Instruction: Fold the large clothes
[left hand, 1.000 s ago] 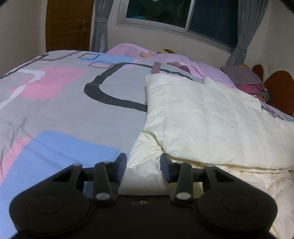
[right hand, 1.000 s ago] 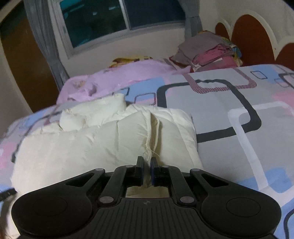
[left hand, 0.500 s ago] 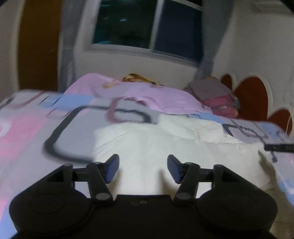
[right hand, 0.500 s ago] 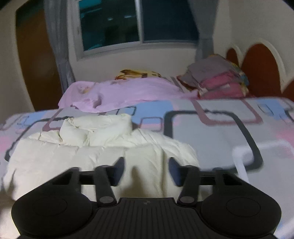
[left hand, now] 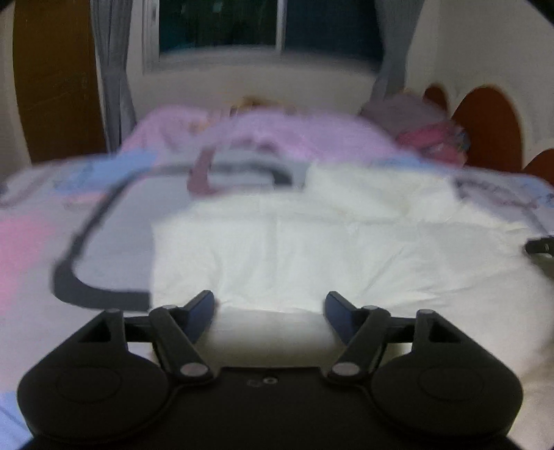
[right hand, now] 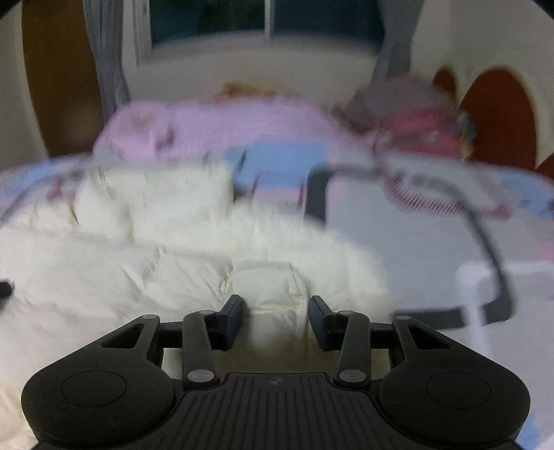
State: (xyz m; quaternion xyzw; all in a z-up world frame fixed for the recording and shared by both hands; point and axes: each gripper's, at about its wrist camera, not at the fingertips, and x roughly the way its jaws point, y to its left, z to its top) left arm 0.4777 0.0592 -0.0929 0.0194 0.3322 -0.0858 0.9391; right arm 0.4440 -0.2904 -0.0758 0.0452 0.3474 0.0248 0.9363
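A cream puffy quilted garment (left hand: pixel 311 249) lies folded on the patterned bedspread (left hand: pixel 114 221). It fills the middle and right of the left wrist view and the left and middle of the right wrist view (right hand: pixel 194 256). My left gripper (left hand: pixel 270 308) is open and empty over the garment's near edge. My right gripper (right hand: pixel 275 313) is open and empty, its jaws either side of a raised fold at the garment's near right corner. Both views are blurred by motion. The right gripper's tip (left hand: pixel 540 247) shows at the right edge of the left wrist view.
A pink blanket (left hand: pixel 263 138) lies across the far side of the bed. A stack of folded clothes (right hand: pixel 412 128) sits by the brown headboard (right hand: pixel 495 117) at the far right. A window (left hand: pixel 266 24), grey curtains and a brown door (left hand: pixel 59 79) stand behind.
My right gripper has let go of the garment's edge and opened. My left gripper has opened wider. Both have lifted and swung to face the window.
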